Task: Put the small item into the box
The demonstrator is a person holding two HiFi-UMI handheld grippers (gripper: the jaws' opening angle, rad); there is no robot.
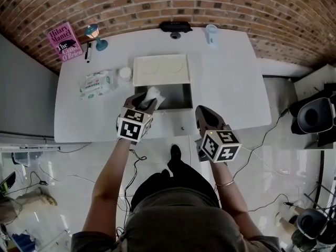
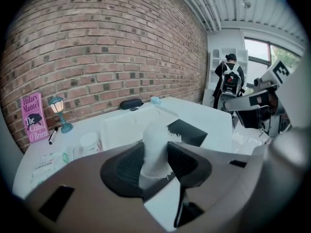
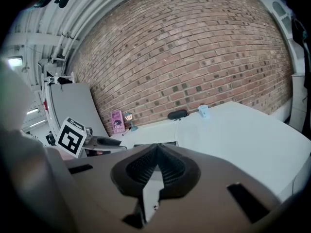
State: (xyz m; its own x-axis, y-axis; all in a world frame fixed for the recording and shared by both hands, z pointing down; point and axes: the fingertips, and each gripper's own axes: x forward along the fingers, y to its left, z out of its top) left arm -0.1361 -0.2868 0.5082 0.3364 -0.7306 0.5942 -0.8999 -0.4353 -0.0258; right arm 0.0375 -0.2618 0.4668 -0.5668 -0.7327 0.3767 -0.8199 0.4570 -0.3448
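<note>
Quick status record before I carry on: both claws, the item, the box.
left claw: shut on crumpled white tissue
right claw: shut, empty, near white table's front edge
box: dark-lined rectangular box, open, cream lid folded back
tissue place: by box's left rim in head view, not yet inside

On my feed the left gripper (image 1: 147, 102), at eleven o'clock from the wearer's head, and the right gripper (image 1: 202, 112), at one o'clock, are both taupe-grey shells with dark rectangular slots (image 3: 245, 196) and black ribbed pads (image 3: 167, 172). Each ends in a white cube (image 1: 135, 126) printed with black square markers. The person I'm watching through wears a grey-olive short-sleeved top (image 1: 85, 240), dark trousers (image 1: 167, 185), a black shoe (image 1: 175, 152) and a thin bangle (image 1: 226, 183) on the right wrist.
</note>
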